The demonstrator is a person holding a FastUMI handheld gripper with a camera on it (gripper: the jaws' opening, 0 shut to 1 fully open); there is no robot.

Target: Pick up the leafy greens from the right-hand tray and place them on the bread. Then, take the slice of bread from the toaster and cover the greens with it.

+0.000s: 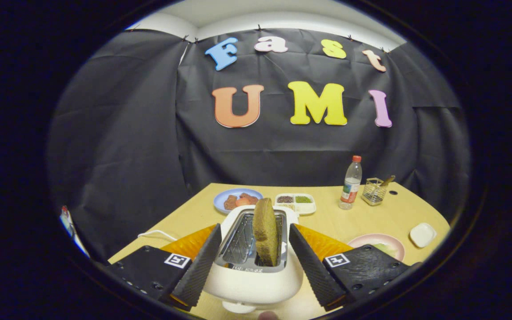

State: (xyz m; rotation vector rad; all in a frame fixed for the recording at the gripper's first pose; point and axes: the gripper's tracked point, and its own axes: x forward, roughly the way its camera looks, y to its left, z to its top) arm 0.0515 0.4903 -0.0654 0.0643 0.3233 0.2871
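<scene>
A white toaster (256,280) stands on the wooden table right between my fingers. A brown slice of bread (266,231) sticks upright out of its right-hand slot. My gripper (256,246) is open, one finger on each side of the toaster's top, and neither finger touches the bread. To the right, just beyond the right finger, a pink plate (376,241) holds pale leafy greens (385,249); the finger hides part of the plate.
Beyond the toaster lie a blue plate (237,198) of reddish food and a white divided tray (296,202). Farther right stand a plastic bottle (351,183), a wire holder (374,191) and a small white dish (422,234). A white cord (156,234) runs left.
</scene>
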